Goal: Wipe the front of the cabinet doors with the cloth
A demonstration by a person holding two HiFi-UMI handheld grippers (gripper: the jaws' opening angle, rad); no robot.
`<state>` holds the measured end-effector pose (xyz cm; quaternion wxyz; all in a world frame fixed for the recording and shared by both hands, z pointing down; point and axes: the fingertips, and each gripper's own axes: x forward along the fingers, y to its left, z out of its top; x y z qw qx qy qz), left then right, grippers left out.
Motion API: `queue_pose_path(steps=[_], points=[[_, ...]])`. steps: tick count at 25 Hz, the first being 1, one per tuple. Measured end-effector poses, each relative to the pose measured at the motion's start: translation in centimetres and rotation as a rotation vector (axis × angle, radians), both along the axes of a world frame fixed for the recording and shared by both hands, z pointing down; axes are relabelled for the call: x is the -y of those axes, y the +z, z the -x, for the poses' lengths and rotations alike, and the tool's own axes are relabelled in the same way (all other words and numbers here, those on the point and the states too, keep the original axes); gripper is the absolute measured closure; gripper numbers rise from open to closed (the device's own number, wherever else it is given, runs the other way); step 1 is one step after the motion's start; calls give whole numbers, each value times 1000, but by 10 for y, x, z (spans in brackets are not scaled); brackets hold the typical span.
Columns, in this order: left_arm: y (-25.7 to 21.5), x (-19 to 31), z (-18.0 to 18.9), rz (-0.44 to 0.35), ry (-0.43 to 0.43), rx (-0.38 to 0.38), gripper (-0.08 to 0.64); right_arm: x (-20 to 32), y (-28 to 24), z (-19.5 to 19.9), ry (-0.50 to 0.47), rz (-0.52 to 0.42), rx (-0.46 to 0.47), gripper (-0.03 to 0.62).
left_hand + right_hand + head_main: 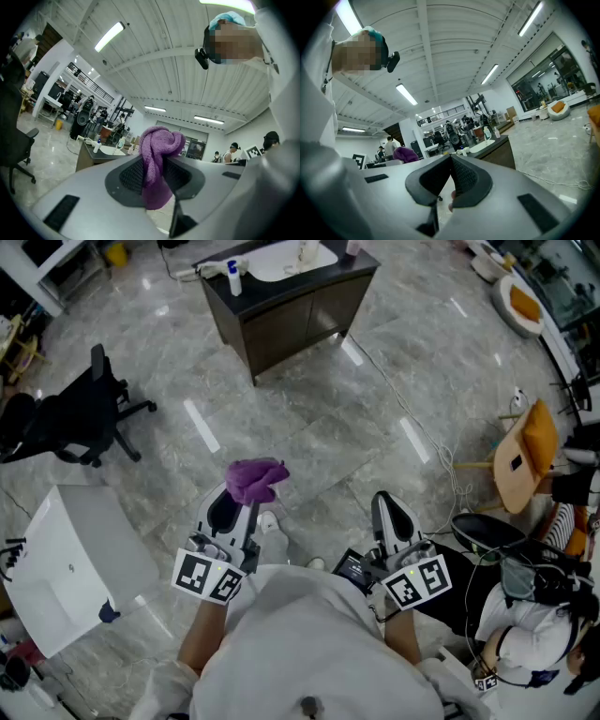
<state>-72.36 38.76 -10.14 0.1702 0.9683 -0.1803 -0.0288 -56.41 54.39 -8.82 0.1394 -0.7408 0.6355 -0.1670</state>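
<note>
Well short of the sink cabinet (298, 322): left claw (242, 512) clamped on bunched purple cloth (255, 478), apparently carried ready for door-wiping; right claw (388, 514) pressed together, empty, seemingly spare.

The cloth (255, 479) is purple terry, soft and nubbly. It sits against the matt black, ribbed fingers (132, 176) of the left gripper (157, 173), whose shell is smooth, matt grey plastic. The right gripper (450, 164) has the same finish. The floor (309, 418) is glossy grey, marble-look tile. The cabinet (300, 320) doors look like dark, matt wood, and its basin (281, 261) is shiny white.
</note>
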Motion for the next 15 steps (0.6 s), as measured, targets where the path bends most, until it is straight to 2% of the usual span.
queue_pose_path(steps=[5, 11, 13, 15], points=[[9, -95, 33, 25, 4, 39, 457, -97, 5, 35, 5, -4, -2, 565], [13, -232, 50, 25, 10, 68, 456, -231, 23, 53, 27, 30, 0, 565], [8, -263, 57, 16, 1, 76, 456, -257, 20, 59, 16, 46, -31, 566], [-6, -279, 67, -28, 2, 67, 456, -269, 10, 70, -5, 36, -66, 565]])
